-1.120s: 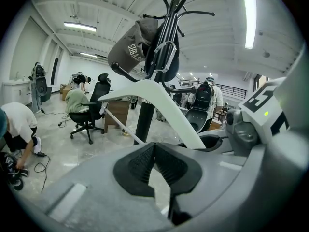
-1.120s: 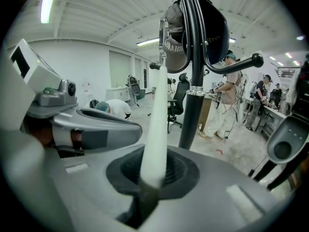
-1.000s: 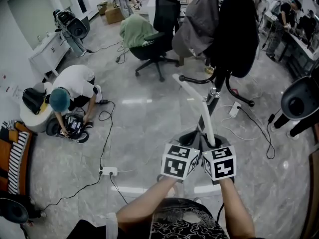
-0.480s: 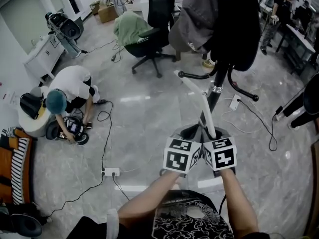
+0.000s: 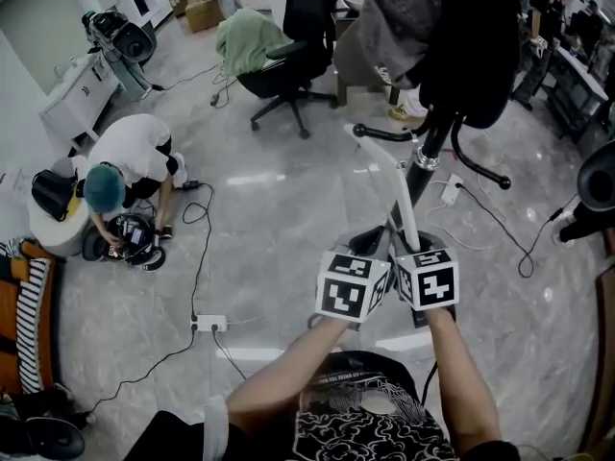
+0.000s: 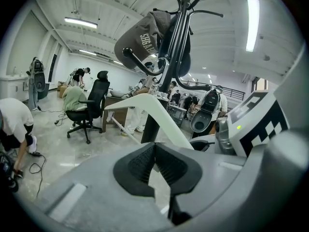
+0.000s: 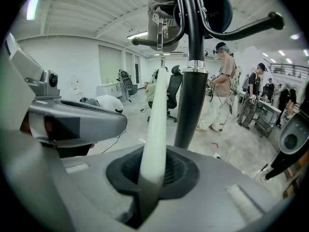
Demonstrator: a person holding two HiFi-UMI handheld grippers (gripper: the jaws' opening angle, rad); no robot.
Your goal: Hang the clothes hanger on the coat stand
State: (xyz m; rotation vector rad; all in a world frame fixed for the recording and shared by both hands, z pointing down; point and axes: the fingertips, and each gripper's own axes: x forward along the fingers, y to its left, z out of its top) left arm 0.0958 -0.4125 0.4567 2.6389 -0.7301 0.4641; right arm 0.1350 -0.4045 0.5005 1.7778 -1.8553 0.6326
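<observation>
My right gripper (image 5: 415,253) is shut on the lower end of a white clothes hanger (image 5: 394,185), which rises up and away from it. In the right gripper view the hanger's arm (image 7: 157,120) stands between the pads (image 7: 176,170). Just behind it is the black pole of the coat stand (image 7: 193,81). The stand (image 5: 423,171) carries a dark coat and a grey garment on its upper hooks. My left gripper (image 5: 368,250) sits right beside the right one. Its jaws (image 6: 154,151) are shut, their tips meeting with nothing between them, and the hanger (image 6: 154,110) crosses beyond them.
A black office chair draped with a green garment (image 5: 259,46) stands at the back left. A person (image 5: 130,157) crouches on the floor at left, over a device. A power strip (image 5: 209,325) and cables lie on the floor. The stand's curved feet (image 5: 480,173) spread outward.
Both grippers, still side by side with the hanger, have sunk a little toward the foot of the stand. The head view has tipped, so the stand's pole shows closer.
</observation>
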